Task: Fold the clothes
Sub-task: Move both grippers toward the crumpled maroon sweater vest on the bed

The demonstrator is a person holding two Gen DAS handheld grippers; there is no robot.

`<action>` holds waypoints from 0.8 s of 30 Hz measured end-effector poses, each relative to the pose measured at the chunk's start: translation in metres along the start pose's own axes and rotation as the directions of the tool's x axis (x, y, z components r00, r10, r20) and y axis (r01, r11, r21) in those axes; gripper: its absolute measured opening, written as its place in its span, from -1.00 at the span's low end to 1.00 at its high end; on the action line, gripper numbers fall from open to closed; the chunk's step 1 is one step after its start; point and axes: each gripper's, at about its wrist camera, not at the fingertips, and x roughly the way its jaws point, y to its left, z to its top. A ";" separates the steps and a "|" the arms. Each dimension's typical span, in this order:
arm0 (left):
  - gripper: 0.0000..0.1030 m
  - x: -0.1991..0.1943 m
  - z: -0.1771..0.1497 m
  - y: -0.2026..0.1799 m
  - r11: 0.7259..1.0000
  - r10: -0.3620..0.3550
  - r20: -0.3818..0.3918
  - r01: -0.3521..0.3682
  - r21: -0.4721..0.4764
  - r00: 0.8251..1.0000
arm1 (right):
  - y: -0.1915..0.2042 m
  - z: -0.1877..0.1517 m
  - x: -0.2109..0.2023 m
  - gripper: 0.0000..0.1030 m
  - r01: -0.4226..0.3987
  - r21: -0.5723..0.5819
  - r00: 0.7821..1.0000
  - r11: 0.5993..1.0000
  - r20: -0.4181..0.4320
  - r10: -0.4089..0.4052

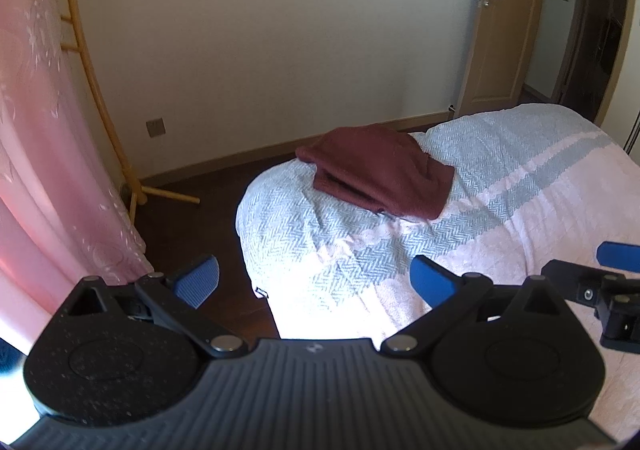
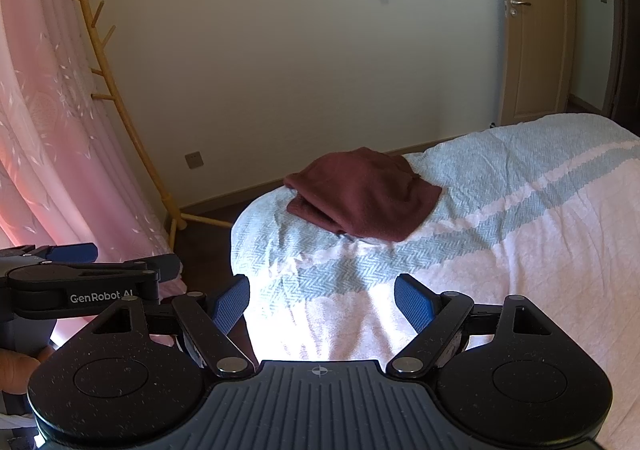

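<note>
Left gripper (image 1: pixel 316 278): one; jaws spread wide, blue pads empty, touching nothing; held level above the near corner of the bed, pointing toward the wall.
Right gripper (image 2: pixel 322 304): one; jaws likewise wide apart, nothing between them; held just beside the left unit, level with it.
Hand (image 2: pixel 16 368): part of one visible under the left gripper's body.
Maroon garment (image 1: pixel 378 171): one; folded into a compact stack, lying on the far corner of the bed, well apart from both grippers.
Bed (image 1: pixel 520 185): one, blue-and-pink herringbone cover.
Wooden coat rack (image 1: pixel 86 61): one, by pink curtain (image 1: pixel 36 129).
</note>
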 end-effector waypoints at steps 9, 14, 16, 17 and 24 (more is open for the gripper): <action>0.93 0.009 0.000 0.012 0.998 -0.049 -0.045 0.046 -0.051 0.998 | 0.004 0.000 0.008 0.60 -0.003 0.009 1.000 1.000 -0.008 0.004; 0.93 0.012 0.003 0.018 0.998 -0.053 -0.052 0.051 -0.046 0.997 | 0.004 -0.003 0.017 0.60 0.004 0.009 1.000 1.000 -0.008 -0.004; 0.93 0.015 0.004 0.022 0.997 -0.063 -0.057 0.060 -0.042 0.996 | 0.006 -0.005 0.018 0.60 0.009 0.009 1.000 1.000 -0.009 -0.008; 0.93 0.017 0.005 0.023 0.997 -0.069 -0.059 0.067 -0.039 0.996 | 0.008 -0.004 0.019 0.60 0.012 0.010 1.000 1.000 -0.011 -0.012; 0.93 0.036 0.010 0.034 0.994 -0.107 -0.074 0.107 -0.002 0.991 | 0.017 -0.001 0.032 0.60 0.051 0.042 0.999 0.998 -0.019 -0.051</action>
